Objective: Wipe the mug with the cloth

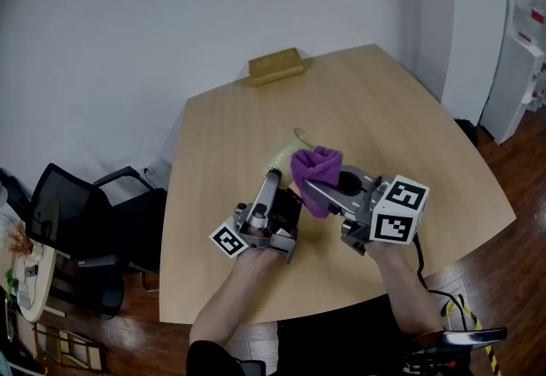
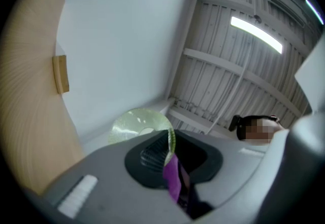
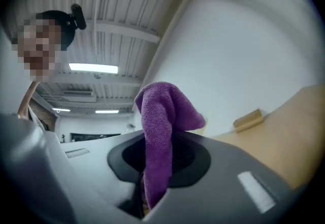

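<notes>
**Grip, left.** The left tongs [image 1: 276, 176] are gripping the pale green mug [image 1: 281, 159] by its wall, with the jaws drawn narrow onto it. In the left gripper view the mug [image 2: 138, 122] is presenting its thin edge between them.

**Position.** The mug is being held tilted above the worktop [image 1: 384, 110], apparently clear of it. That is leaving its sides free for wiping.

**Grip, right.** The right tongs [image 1: 312, 188] are pinching a purple cloth [image 1: 317, 168]. The jaws are closed on its lower part, so a loose fold [image 3: 165, 111] is standing out beyond the tips as a pad.

**Contact.** The cloth is sitting right against the mug, on the side facing the right tongs. A strip of the cloth [image 2: 172, 180] is also showing between the left jaws, just below the mug's edge.

**Judgement.**
- The wipe appears to be under way, one hand steadying the mug and the other working the cloth over it.
- How much of the mug is already clean cannot be told.
- Holding by a thin wall is risking a slip if the rubbing is pressing hard.

**Other items.** A wooden block [image 1: 275, 66] is lying well beyond the mug at the worktop's far edge and is playing no part.
</notes>
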### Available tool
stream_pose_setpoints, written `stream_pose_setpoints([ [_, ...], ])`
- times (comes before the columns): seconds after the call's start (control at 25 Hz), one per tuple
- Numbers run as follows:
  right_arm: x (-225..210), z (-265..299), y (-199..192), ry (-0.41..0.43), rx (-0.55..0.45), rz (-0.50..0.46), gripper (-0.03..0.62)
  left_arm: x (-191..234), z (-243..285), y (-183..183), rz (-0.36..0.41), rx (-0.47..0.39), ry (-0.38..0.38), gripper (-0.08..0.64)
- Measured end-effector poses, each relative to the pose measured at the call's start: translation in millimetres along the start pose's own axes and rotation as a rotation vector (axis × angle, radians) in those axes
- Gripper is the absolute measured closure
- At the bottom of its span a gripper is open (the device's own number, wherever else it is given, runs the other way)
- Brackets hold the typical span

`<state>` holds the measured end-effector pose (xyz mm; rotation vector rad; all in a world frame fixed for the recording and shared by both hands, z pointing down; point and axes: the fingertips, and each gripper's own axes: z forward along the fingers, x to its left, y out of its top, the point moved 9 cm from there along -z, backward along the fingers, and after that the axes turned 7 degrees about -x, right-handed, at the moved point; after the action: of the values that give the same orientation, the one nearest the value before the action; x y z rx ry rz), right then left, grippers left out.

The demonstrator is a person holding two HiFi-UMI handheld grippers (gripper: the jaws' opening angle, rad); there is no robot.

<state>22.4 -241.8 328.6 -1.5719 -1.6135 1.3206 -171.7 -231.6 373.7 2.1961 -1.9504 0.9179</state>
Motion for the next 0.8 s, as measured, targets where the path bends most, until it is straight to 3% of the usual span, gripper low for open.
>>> stream_pose_setpoints([
  [0.08, -1, -8, 26, -0.067, -0.129, -0.086, 0.535, 0, -1, 1, -0.004, -0.006, -0.003, 0.509],
  [0.12, -1, -8, 32, -0.080, -0.137, -0.121, 0.535, -1, 0, 1, -0.005, -0.006, -0.007, 0.509],
  [0.2, 2, 1, 26, -0.059, -0.047, -0.154, 0.535, -3, 1, -2, -0.006, -0.002, -0.016, 0.509],
  [0.4, 23, 29, -26, 0.113, 0.253, -0.159, 0.535, -6, 3, 0, 0.025, 0.037, -0.055, 0.511],
  [0.52, 23, 22, -30, 0.137, 0.303, -0.169, 0.535, -5, 2, 0, 0.011, 0.047, -0.068, 0.511],
  [0.6, 16, 9, -14, 0.090, 0.183, -0.176, 0.535, -5, 2, 0, -0.016, 0.018, -0.070, 0.510],
  [0.72, 3, -17, 30, -0.045, -0.158, -0.169, 0.535, -7, 4, 4, -0.041, -0.025, -0.091, 0.509],
  [0.8, 1, -23, 48, -0.086, -0.273, -0.200, 0.537, -8, 5, 4, -0.058, -0.041, -0.103, 0.509],
])
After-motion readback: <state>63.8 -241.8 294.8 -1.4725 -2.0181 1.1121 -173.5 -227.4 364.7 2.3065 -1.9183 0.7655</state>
